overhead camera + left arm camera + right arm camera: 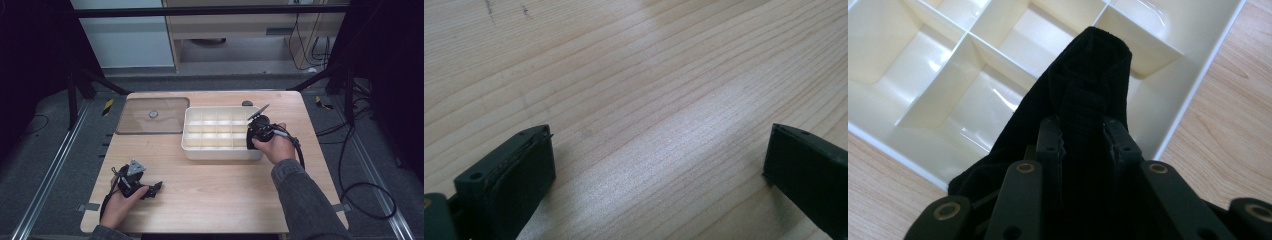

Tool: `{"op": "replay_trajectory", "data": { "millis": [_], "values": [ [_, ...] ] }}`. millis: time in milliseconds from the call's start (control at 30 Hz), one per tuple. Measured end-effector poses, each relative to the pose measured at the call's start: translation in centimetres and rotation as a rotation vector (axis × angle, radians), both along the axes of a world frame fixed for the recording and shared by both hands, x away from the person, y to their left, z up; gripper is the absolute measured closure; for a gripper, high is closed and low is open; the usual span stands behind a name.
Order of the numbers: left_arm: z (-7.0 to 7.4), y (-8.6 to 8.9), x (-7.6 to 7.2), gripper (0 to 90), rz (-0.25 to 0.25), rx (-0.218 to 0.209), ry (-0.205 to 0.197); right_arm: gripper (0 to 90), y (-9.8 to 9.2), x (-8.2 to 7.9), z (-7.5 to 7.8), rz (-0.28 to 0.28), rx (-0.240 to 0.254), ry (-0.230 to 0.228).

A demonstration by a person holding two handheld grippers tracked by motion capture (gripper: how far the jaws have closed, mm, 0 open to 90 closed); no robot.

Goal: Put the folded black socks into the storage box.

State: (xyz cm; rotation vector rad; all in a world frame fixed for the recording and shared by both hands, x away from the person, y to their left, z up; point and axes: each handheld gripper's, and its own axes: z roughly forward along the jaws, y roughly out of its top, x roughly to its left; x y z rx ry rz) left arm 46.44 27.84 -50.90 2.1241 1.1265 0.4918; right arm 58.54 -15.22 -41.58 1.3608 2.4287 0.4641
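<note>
Black ribbed cloth hangs pinched in the right hand-held gripper over the white divided tray's right end, seemingly for lowering into a compartment. Left hand-held gripper gapes empty above bare desk. Its partner's jaws clamp the fabric fold.

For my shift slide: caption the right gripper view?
Right gripper shut on black ribbed fabric above white compartmented plastic tray.

Hard to tell what the black cloth is; lower part cut off by the bottom edge, hiding part of the white tray. Small dark thing behind the tray too tiny to name.
</note>
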Motion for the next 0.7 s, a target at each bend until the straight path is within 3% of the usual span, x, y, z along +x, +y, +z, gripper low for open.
{"op": "replay_trajectory", "data": {
  "millis": [333, 700],
  "values": [
    [0.0, 0.0, 0.0, 0.0, -0.001, 0.001, 0.001, 67.0, -0.3, -0.2, 0.3, -0.007, 0.029, -0.015],
    [0.0, 0.0, 0.0, 0.0, 0.001, -0.001, 0.000, 50.2, -0.9, -0.1, 1.2, -0.011, 0.044, -0.020]
  ]
}}
